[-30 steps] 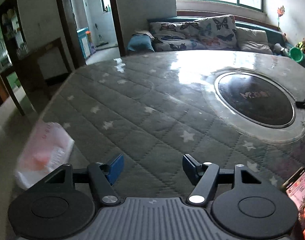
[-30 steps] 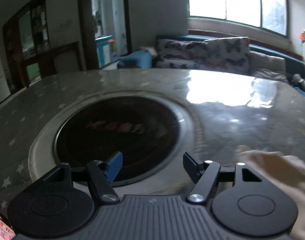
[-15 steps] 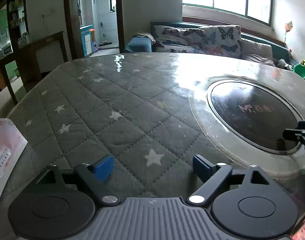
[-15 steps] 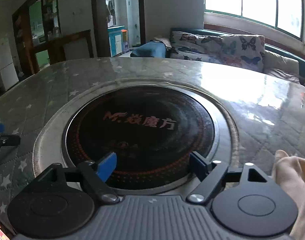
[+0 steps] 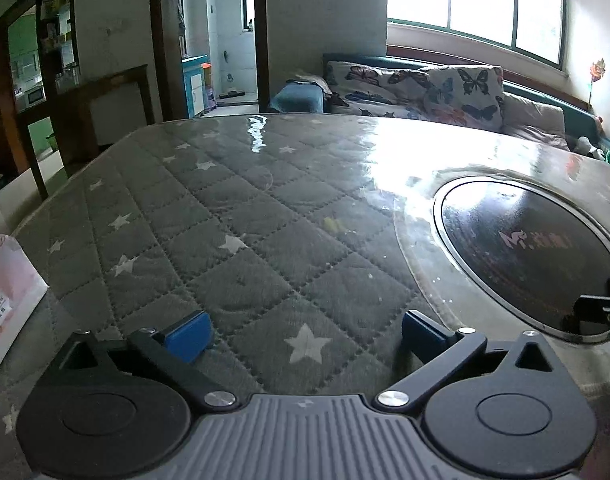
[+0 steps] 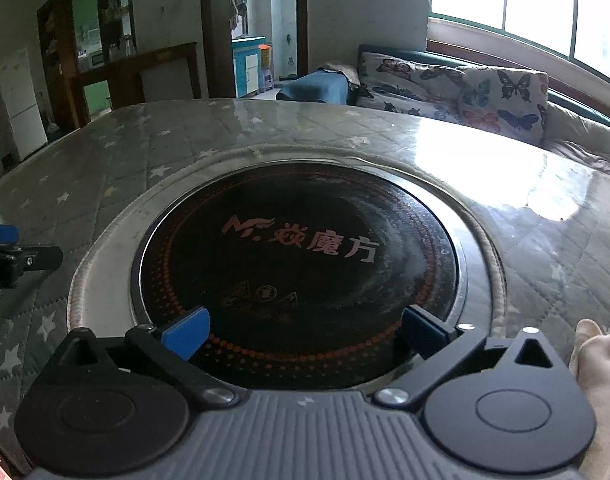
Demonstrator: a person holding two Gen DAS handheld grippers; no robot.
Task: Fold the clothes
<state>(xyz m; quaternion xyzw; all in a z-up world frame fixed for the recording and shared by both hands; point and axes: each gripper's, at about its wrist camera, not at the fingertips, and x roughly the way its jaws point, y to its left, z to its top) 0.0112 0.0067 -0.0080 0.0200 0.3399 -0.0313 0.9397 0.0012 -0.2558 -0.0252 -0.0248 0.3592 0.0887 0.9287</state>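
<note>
The left tool (image 5: 305, 338) hangs low over the bench (image 5: 265, 216), near its front edge, and its two blue pads stand wide apart with nothing between them. Under it lies the grey quilted cover (image 5: 233, 264) with white stars, under a shiny clear sheet.

The right tool (image 6: 305, 334) is also spread wide and holds nothing. It hangs over the front rim of the round black cooker plate (image 6: 305, 264), which is set into the middle of the bench and carries red letters. In the right wrist view the left tool shows at the left border, beside the metal ring of the plate. In the left wrist view a part of the right tool shows at the right border, over the plate.

No clothes lie on the part of the bench that shows, so I cannot tell where they are. A pale thing at the lower right of the right wrist view is too unclear to name.

A white and pink paper bag (image 5: 9, 296) stands at the left edge of the bench. Beyond the far edge is a sofa (image 5: 437, 92) with butterfly cushions, below a bright window (image 5: 481, 0).
</note>
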